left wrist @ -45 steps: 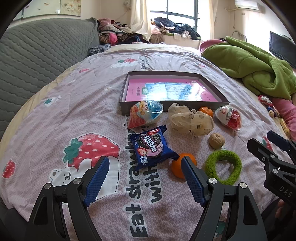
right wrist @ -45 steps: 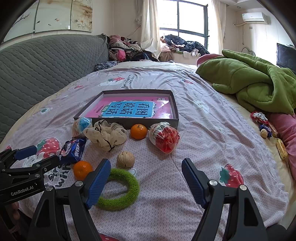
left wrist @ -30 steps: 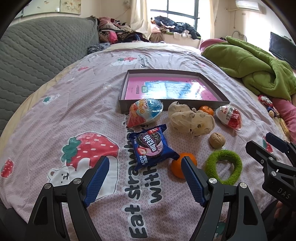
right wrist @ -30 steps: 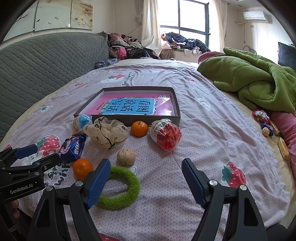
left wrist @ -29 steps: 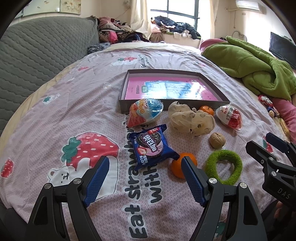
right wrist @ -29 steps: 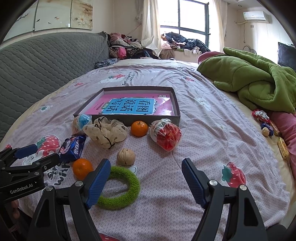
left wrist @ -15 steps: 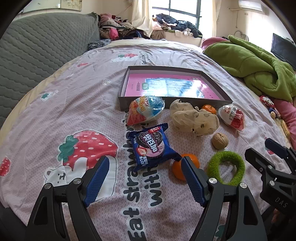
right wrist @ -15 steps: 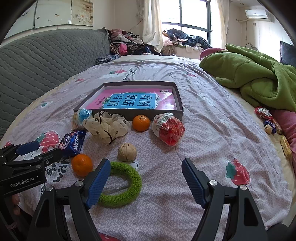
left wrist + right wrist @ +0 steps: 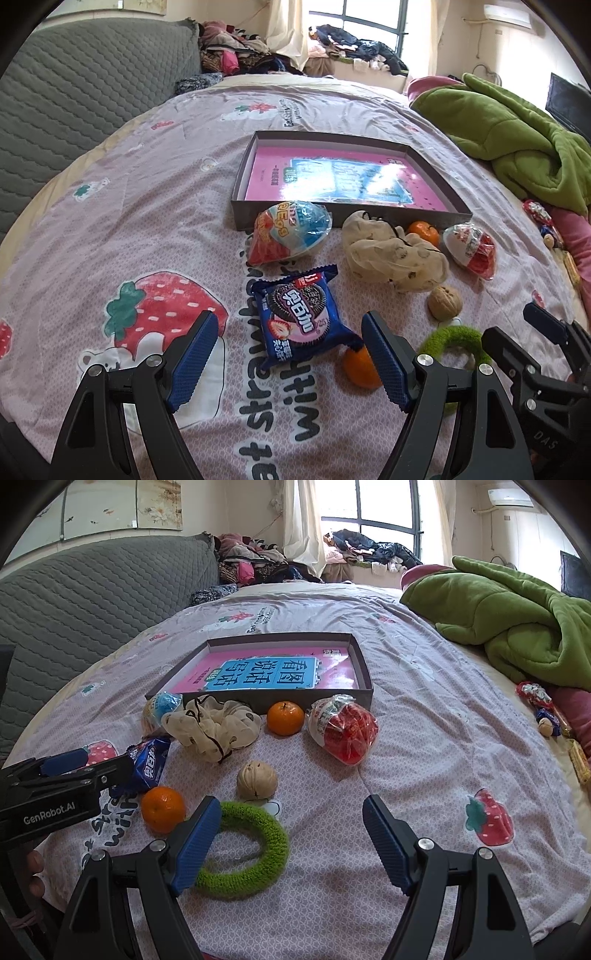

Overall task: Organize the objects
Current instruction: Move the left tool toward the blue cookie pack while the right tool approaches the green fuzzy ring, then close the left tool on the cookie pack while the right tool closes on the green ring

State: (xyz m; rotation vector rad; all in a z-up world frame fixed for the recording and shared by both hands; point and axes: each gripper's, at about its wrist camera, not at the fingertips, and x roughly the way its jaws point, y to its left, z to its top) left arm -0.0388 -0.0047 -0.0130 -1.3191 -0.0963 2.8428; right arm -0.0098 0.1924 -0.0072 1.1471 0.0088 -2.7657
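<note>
Bed: pink strawberry-print sheet [image 9: 155, 206], grey box [image 9: 240, 184] far ahead of both grippers.
Left gripper [image 9: 288, 349]: fingers spread wide, nothing held; blue cookie packet [image 9: 301, 312] lies between them, just ahead.
Right gripper [image 9: 291, 832]: fingers released; green ring [image 9: 251, 853] beside left finger, walnut [image 9: 256, 779] just beyond.

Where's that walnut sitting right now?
In the right wrist view, the round beige walnut lies left of centre on the bedspread, just beyond the fuzzy green ring.
</note>
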